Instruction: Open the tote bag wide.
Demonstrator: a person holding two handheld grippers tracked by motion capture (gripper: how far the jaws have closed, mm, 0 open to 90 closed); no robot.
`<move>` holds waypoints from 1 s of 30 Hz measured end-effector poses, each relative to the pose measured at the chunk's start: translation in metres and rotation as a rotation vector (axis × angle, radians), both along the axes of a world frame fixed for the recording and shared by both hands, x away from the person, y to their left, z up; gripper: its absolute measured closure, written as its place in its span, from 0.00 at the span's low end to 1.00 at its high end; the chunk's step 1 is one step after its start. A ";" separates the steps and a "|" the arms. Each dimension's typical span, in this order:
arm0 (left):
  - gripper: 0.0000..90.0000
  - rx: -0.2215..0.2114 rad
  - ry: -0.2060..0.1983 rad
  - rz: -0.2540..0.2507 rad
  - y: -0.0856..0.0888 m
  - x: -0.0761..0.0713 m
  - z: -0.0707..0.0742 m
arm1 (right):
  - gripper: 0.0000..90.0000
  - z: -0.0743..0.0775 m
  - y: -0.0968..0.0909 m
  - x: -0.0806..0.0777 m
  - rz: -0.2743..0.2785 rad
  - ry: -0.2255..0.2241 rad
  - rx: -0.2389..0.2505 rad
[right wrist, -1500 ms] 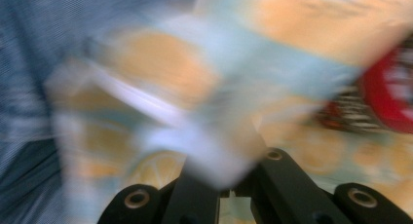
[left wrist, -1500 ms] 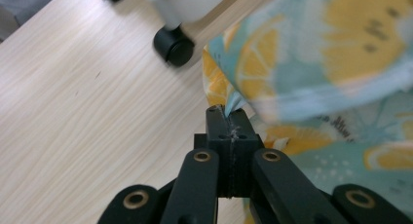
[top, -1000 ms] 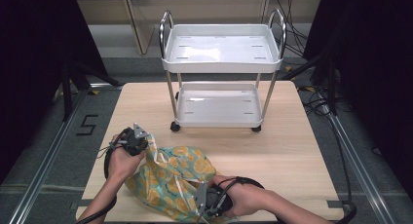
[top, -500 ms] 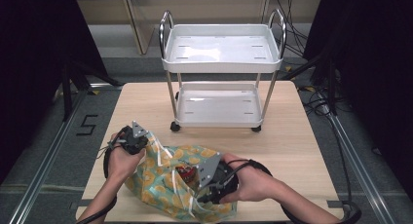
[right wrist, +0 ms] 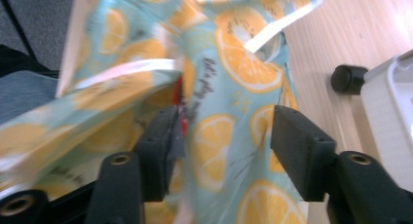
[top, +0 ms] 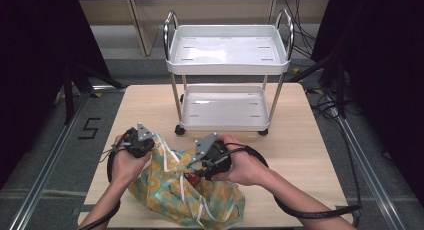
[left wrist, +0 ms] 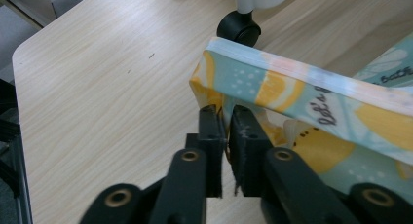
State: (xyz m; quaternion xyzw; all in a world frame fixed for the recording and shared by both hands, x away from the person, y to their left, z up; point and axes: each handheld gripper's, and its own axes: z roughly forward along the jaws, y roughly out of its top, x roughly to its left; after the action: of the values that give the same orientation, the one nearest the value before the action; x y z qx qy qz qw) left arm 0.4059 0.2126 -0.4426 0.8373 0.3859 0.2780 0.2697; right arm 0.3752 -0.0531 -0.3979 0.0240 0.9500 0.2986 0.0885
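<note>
- The bag [top: 185,195], teal cloth printed with orange slices and trimmed with white straps, lies crumpled on the near edge of the bench [top: 300,140], between the person's two forearms.
- The right hand-held gripper [right wrist: 224,136] sits over the bag's middle in the high view [top: 197,172], held in the person's right hand [top: 245,165]. Its jaws have just been opening and now stand well apart. Bag cloth hangs loosely between them; the left pad lies against a fold with something red beside it, while the right pad stands off the cloth, so it grips nothing.
- The left hand-held gripper [left wrist: 225,124] is at the bag's left upper corner in the high view [top: 150,150], held in the left hand [top: 127,162]. Its jaws have just been easing apart, yet only a thin slit shows between the pads, and a fold of the bag's edge runs down into that slit. The pads seem to pinch the cloth there.
- Above the left pads, the bag's white-edged hem stretches taut across the left gripper view [left wrist: 311,87].
- Beyond the bag stands a white two-shelf cart [top: 227,65] with chrome handles, on the far half of the bench. One black caster [left wrist: 238,28] is near the bag's corner.
- A black cable [top: 310,210] trails from the right hand-held gripper along the forearm.
</note>
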 end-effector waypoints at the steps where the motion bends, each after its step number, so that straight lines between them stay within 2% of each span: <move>1: 0.87 -0.010 -0.005 0.002 0.000 -0.001 0.001 | 0.59 -0.002 0.002 0.002 -0.006 0.011 -0.007; 2: 0.79 0.011 -0.010 -0.025 0.001 0.000 0.004 | 0.65 -0.006 0.004 0.006 -0.015 0.034 -0.002; 3: 0.70 -0.023 0.004 0.000 0.000 -0.004 0.005 | 0.78 -0.008 0.005 0.009 -0.026 0.044 0.000; 5: 0.56 -0.034 0.002 -0.016 0.001 -0.009 0.012 | 0.91 -0.011 0.006 0.013 -0.052 0.076 0.005; 6: 0.50 -0.044 0.009 -0.019 0.002 -0.013 0.015 | 0.98 -0.012 0.006 0.015 -0.085 0.095 0.016; 8: 0.45 -0.074 0.004 -0.027 0.006 -0.024 0.026 | 1.00 -0.011 0.006 0.017 -0.098 0.095 0.014; 10: 0.43 -0.104 -0.010 -0.013 0.009 -0.039 0.038 | 1.00 -0.010 0.005 0.017 -0.126 0.089 0.033; 11: 0.43 -0.121 -0.031 -0.018 0.007 -0.048 0.046 | 1.00 -0.010 0.004 0.017 -0.139 0.086 0.042; 13: 0.43 -0.119 -0.041 -0.054 0.003 -0.060 0.056 | 1.00 -0.009 0.003 0.018 -0.158 0.088 0.048; 14: 0.43 -0.132 -0.050 -0.064 -0.001 -0.064 0.059 | 1.00 -0.009 0.003 0.017 -0.180 0.094 0.057; 15: 0.44 -0.143 -0.044 -0.102 -0.009 -0.073 0.062 | 1.00 -0.008 0.002 0.018 -0.185 0.090 0.057; 16: 0.45 -0.127 -0.023 -0.156 -0.016 -0.076 0.063 | 1.00 -0.008 0.002 0.018 -0.196 0.096 0.066; 17: 0.46 -0.129 0.004 -0.198 -0.023 -0.078 0.063 | 1.00 -0.008 0.001 0.018 -0.202 0.102 0.071; 18: 0.46 -0.146 0.005 -0.219 -0.030 -0.077 0.061 | 1.00 -0.008 0.001 0.018 -0.216 0.098 0.075; 19: 0.47 -0.169 0.030 -0.218 -0.037 -0.076 0.058 | 1.00 -0.008 0.001 0.018 -0.226 0.110 0.079; 20: 0.47 -0.178 0.068 -0.216 -0.043 -0.075 0.055 | 1.00 -0.008 0.001 0.019 -0.227 0.092 0.079; 21: 0.47 -0.180 0.094 -0.208 -0.049 -0.074 0.050 | 1.00 -0.009 0.001 0.017 -0.250 0.106 0.087; 22: 0.46 -0.183 0.112 -0.193 -0.056 -0.074 0.046 | 1.00 -0.008 0.000 0.018 -0.254 0.102 0.086; 25: 0.45 -0.172 0.123 -0.186 -0.068 -0.071 0.037 | 1.00 -0.010 -0.001 0.018 -0.272 0.092 0.085; 27: 0.44 -0.159 0.128 -0.173 -0.073 -0.070 0.034 | 1.00 -0.011 -0.001 0.016 -0.285 0.106 0.074; 28: 0.43 -0.184 0.147 -0.144 -0.076 -0.072 0.033 | 1.00 -0.011 -0.002 0.018 -0.273 0.090 0.074; 30: 0.42 -0.171 0.133 -0.136 -0.080 -0.073 0.033 | 1.00 -0.010 -0.001 0.017 -0.281 0.087 0.082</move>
State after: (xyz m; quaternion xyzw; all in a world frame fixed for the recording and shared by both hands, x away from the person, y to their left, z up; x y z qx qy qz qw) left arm 0.3326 0.1324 -0.4099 0.8522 0.3676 0.1689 0.3318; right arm 0.3926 -0.0541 -0.4078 0.1731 0.9273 0.3203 0.0872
